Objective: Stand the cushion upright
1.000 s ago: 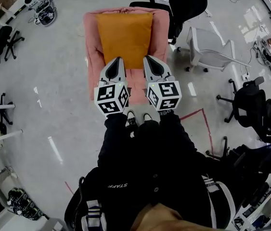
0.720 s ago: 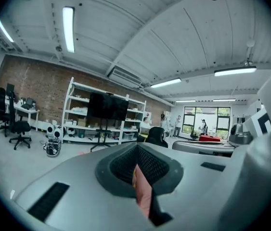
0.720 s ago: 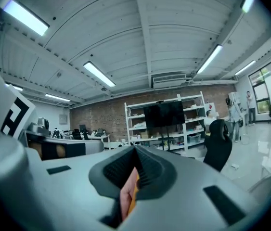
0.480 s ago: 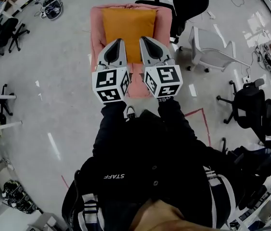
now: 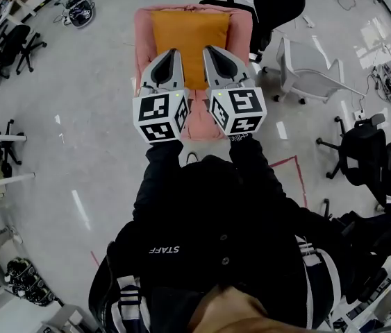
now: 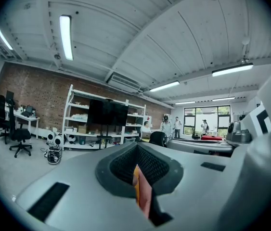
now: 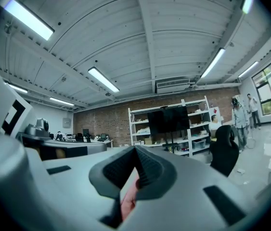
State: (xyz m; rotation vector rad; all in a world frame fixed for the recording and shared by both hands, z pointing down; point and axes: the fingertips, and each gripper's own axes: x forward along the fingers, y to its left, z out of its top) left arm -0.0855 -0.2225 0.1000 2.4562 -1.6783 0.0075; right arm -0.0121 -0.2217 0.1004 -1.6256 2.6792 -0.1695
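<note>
Head view | left gripper [image 5: 170, 55] jaws clamped on cushion [image 5: 189, 40] edge | right gripper [image 5: 212, 51] jaws too

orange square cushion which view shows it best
Head view: most of the orange square fabric cushion shows, on the pink armchair. Left gripper view catches only an orange sliver past its jaws; right gripper view shows just pink.

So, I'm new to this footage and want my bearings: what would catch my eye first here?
The orange cushion on the pink chair stands out at the top centre of the head view. Just in front of it hang the left claw and the right claw, both shut, with their black-and-white marker cubes nearest the camera.
</note>
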